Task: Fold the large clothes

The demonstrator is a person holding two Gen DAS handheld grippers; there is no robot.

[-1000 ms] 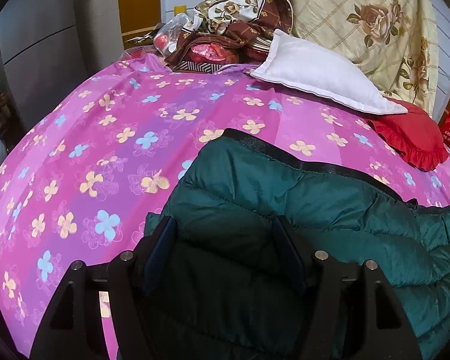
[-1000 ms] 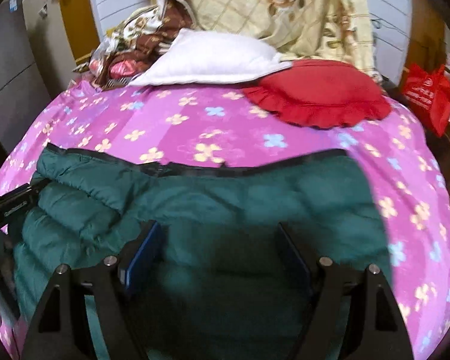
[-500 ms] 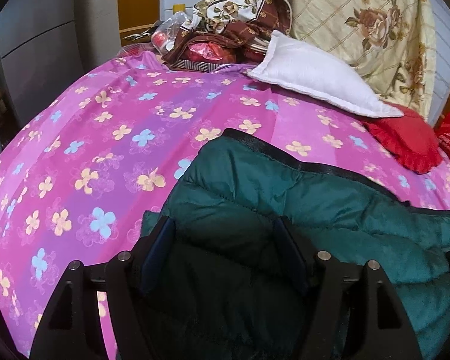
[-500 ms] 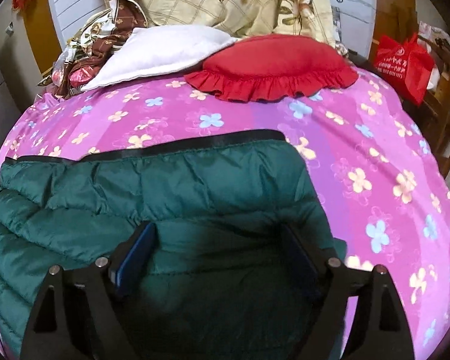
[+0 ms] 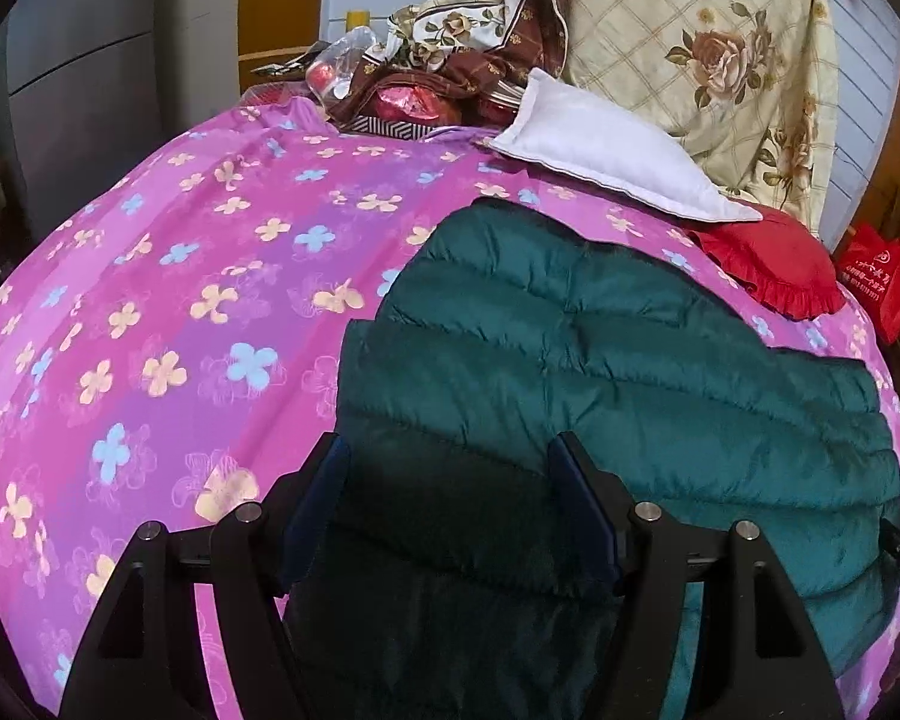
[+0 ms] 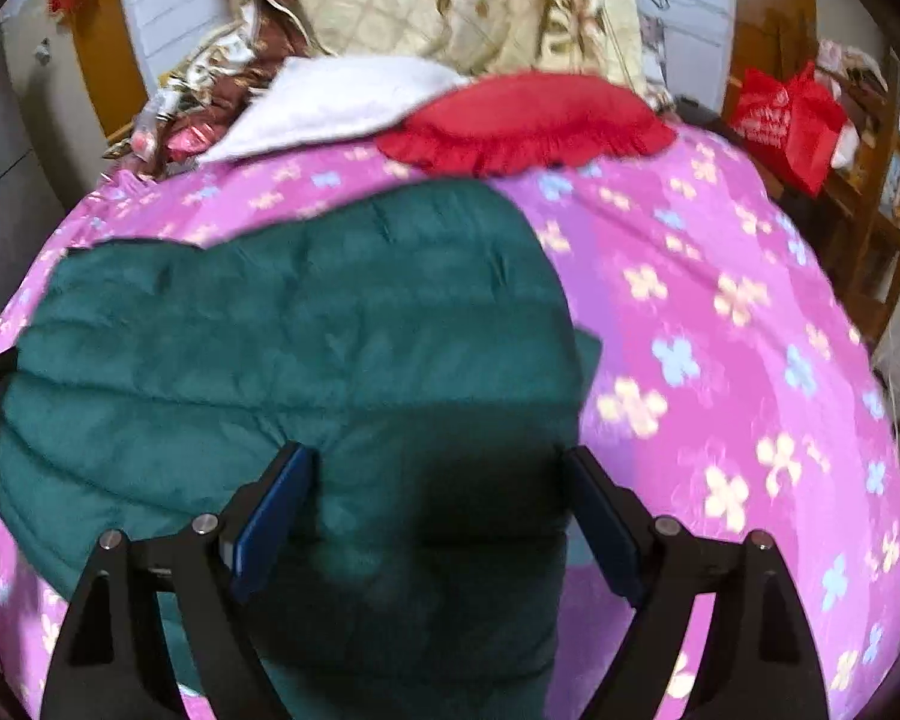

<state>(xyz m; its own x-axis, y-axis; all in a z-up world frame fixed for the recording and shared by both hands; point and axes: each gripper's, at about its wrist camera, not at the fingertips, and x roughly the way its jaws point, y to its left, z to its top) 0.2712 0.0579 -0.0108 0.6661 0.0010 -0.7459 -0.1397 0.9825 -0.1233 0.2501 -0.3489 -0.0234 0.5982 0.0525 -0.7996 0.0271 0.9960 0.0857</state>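
Observation:
A dark green quilted puffer jacket (image 5: 600, 360) lies folded on a bed under a pink flowered sheet (image 5: 180, 300). In the left wrist view my left gripper (image 5: 450, 468) hangs over the jacket's near left part. Its jaws stand wide and the shadowed fabric fills the gap between them. My right gripper (image 6: 438, 474) is over the near right part of the jacket (image 6: 300, 330), jaws just as wide with fabric between them. I see no pad pinching the cloth. This view is motion-blurred.
A white pillow (image 5: 600, 150) and a red frilled cushion (image 5: 768, 264) lie just beyond the jacket. Behind them are a floral quilt (image 5: 690, 48) and a heap of cloth and bags (image 5: 426, 78). A red bag (image 6: 786, 120) stands off the bed's right side.
The jacket's top layer has slid away from me and now covers the black zipper edge that showed along its far side. Both grippers moved forward over it, jaws staying wide.

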